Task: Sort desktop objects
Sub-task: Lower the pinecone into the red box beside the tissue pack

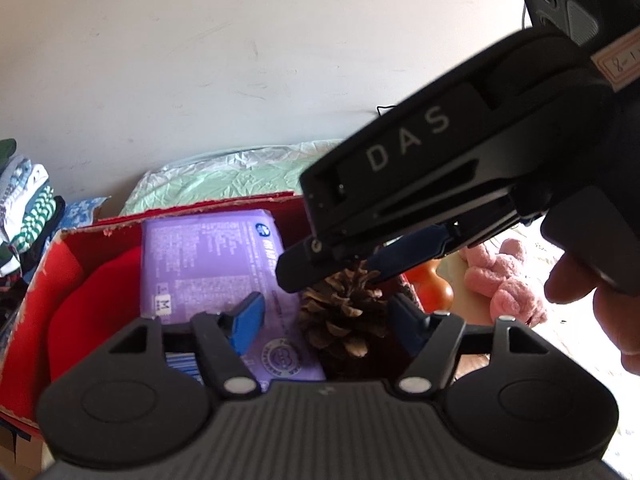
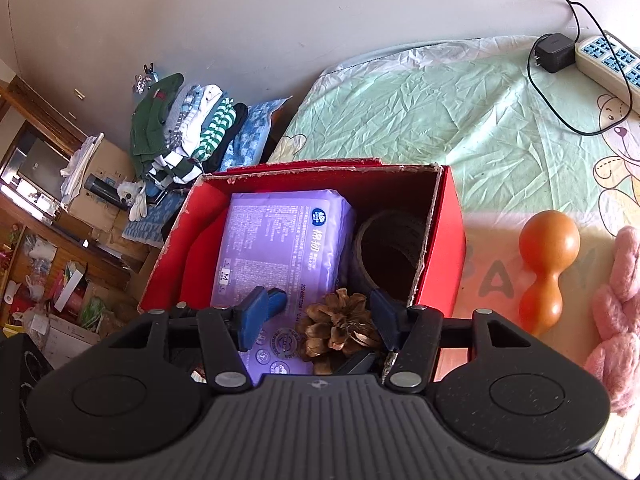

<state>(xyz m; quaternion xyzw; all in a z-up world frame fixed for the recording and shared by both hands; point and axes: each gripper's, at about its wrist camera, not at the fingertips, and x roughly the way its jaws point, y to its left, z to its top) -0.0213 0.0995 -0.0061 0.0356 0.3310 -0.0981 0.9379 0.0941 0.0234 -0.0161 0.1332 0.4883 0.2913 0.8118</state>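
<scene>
A brown pine cone (image 2: 340, 328) lies in the red box (image 2: 450, 240), next to a purple pack (image 2: 284, 248) and a tape roll (image 2: 384, 248). My right gripper (image 2: 316, 320) is open with its blue fingers on either side of the cone, apart from it. In the left wrist view the right gripper (image 1: 340, 268) hovers just above the cone (image 1: 344, 316). My left gripper (image 1: 328, 320) is open and empty, just in front of the cone over the box (image 1: 36, 292). An orange wooden gourd (image 2: 546, 264) and a pink plush toy (image 2: 616, 312) lie on the green sheet to the right of the box.
A power strip (image 2: 608, 60) with a black charger (image 2: 552, 54) and cable lies at the far right. Folded clothes (image 2: 180, 128) are stacked left of the box. Cluttered shelves (image 2: 48, 240) stand at the far left. A white wall is behind.
</scene>
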